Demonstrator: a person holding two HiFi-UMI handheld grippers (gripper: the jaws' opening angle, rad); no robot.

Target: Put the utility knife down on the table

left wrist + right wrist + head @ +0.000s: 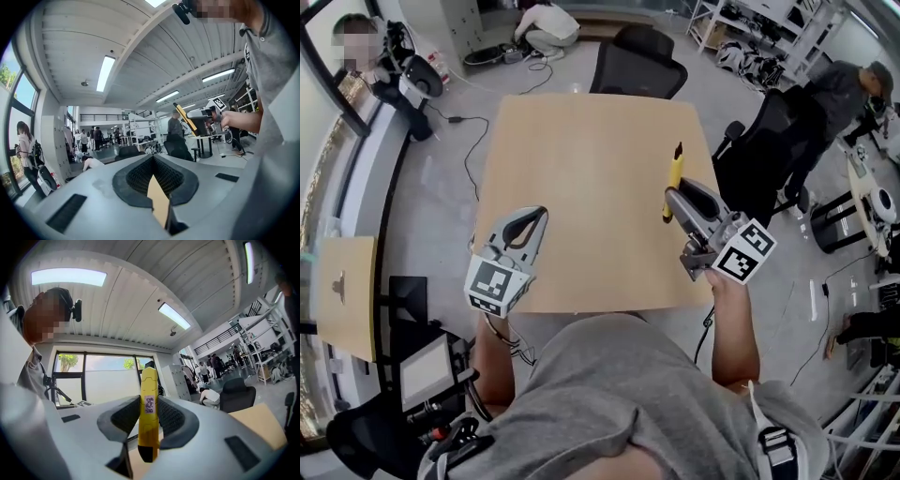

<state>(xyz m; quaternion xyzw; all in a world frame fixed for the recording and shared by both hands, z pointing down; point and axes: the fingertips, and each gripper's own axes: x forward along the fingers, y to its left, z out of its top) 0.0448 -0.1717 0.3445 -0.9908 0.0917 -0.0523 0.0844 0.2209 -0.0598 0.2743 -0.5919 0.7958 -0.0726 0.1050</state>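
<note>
Plastic of bright yellow forms the body of the utility knife [149,420], which is dark at both ends and has a small purple-printed label on its flat side. The right claw [149,399] pinches it partway along, pads pressing on either side, jaws about half spread. The knife juts forward past the tips, over the right part of the tan desk [581,187]. The left claw [153,161] is pressed together on nothing, near the desk's front left corner.
</note>
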